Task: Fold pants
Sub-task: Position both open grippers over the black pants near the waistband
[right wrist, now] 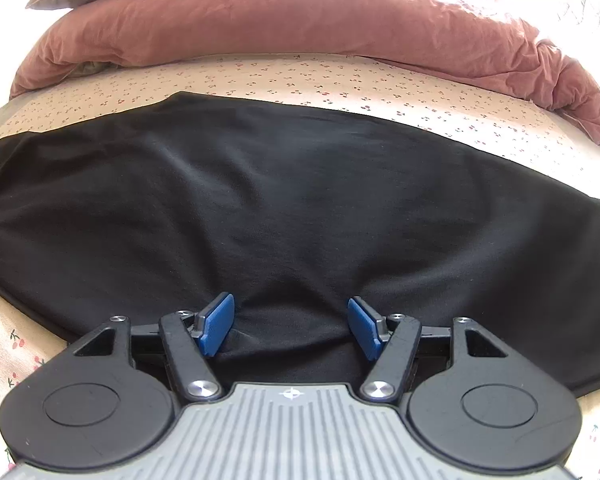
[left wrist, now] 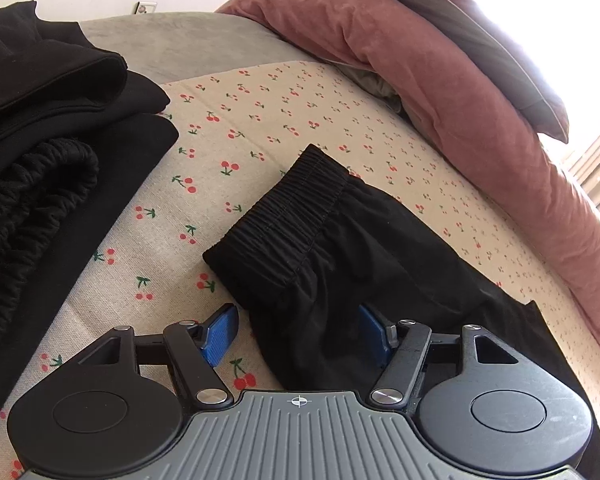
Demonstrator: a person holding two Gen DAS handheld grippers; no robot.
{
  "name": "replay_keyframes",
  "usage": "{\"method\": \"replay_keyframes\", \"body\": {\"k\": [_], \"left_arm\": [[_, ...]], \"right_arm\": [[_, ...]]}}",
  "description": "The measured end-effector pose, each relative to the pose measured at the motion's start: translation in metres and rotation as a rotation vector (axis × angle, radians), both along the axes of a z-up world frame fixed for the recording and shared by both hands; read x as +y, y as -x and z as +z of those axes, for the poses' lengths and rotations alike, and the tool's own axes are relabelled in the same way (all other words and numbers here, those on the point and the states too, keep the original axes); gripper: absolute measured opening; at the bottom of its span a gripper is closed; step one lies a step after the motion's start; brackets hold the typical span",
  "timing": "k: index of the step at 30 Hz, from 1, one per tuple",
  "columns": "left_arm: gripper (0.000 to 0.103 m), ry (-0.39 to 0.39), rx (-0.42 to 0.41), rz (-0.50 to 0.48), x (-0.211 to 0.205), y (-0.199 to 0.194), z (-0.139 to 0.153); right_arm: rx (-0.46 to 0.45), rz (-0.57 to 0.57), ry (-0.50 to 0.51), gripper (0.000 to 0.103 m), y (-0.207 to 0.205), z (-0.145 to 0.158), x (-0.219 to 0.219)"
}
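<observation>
Pants (left wrist: 332, 248), black, one item, lying flat on the bed's cherry-print sheet (left wrist: 260, 120); elastic waistband end at the left wrist view's centre, the body of the cloth running off to the right, so the long axis lies crosswise to both hand-held grippers, from left hand to right. Left hand-held gripper (left wrist: 298, 336): jaws apart, pressing on nothing; one blue pad sits over bare sheet, the other is over the near edge of the fabric just below the waistband. Right hand-held gripper (right wrist: 292, 328): jaws likewise apart, both pads resting low on the near hem of the broad black panel (right wrist: 300, 200), a slight pucker of cloth between them, not pinched. Each hand sits at its own end of the near edge; the left is the nearer to the waistband. Judged position: near edge faces both grippers, far edge lies straight ahead toward the pink duvet (right wrist: 300, 28), so a fold would carry across the short axis or bring one end along the long axis. Adjacent stock: pile of dark folded garments (left wrist: 52, 128) to the left, well apart.
</observation>
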State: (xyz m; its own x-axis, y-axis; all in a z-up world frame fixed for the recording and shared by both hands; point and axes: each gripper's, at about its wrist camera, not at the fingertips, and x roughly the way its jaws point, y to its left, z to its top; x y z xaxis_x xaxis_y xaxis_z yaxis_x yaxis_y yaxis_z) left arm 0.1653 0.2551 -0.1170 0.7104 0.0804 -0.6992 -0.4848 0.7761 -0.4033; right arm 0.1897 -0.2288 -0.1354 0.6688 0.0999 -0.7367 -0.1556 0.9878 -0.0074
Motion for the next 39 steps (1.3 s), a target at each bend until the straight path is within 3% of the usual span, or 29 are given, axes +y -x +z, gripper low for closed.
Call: {"method": "replay_keyframes", "body": {"k": [2, 7, 10, 17, 20, 23, 29, 32, 39], "left_arm": [[0.034, -0.057, 0.024, 0.02, -0.003, -0.003, 0.001], [0.018, -0.065, 0.022, 0.017, -0.003, -0.002, 0.002], [0.013, -0.078, 0.009, 0.03, -0.004, 0.003, 0.009], [0.014, -0.127, 0.043, 0.023, -0.009, 0.001, 0.006], [0.02, -0.176, 0.046, 0.014, -0.013, 0.003, 0.013], [0.024, -0.213, 0.011, 0.022, -0.019, 0.013, 0.029], [0.033, -0.438, -0.055, 0.077, -0.046, 0.028, 0.062], [0.033, -0.443, -0.109, 0.117, -0.047, 0.028, 0.074], [0.033, -0.465, -0.16, -0.135, -0.105, -0.002, 0.063]], "right_arm": [[0.0, -0.001, -0.002, 0.059, 0.001, 0.0, 0.001], [0.002, -0.005, -0.009, 0.061, 0.002, 0.0, 0.001], [0.006, -0.007, -0.017, 0.061, 0.003, 0.0, -0.001], [0.016, -0.028, -0.034, 0.061, 0.005, 0.002, -0.011], [0.018, -0.042, -0.045, 0.061, 0.005, 0.003, -0.016], [0.01, -0.082, -0.05, 0.061, 0.005, 0.007, -0.025], [-0.022, -0.207, -0.117, 0.061, 0.003, 0.012, -0.054], [0.016, -0.228, -0.102, 0.061, -0.003, 0.003, -0.056], [0.018, -0.236, -0.045, 0.062, -0.002, 0.002, -0.059]]}}
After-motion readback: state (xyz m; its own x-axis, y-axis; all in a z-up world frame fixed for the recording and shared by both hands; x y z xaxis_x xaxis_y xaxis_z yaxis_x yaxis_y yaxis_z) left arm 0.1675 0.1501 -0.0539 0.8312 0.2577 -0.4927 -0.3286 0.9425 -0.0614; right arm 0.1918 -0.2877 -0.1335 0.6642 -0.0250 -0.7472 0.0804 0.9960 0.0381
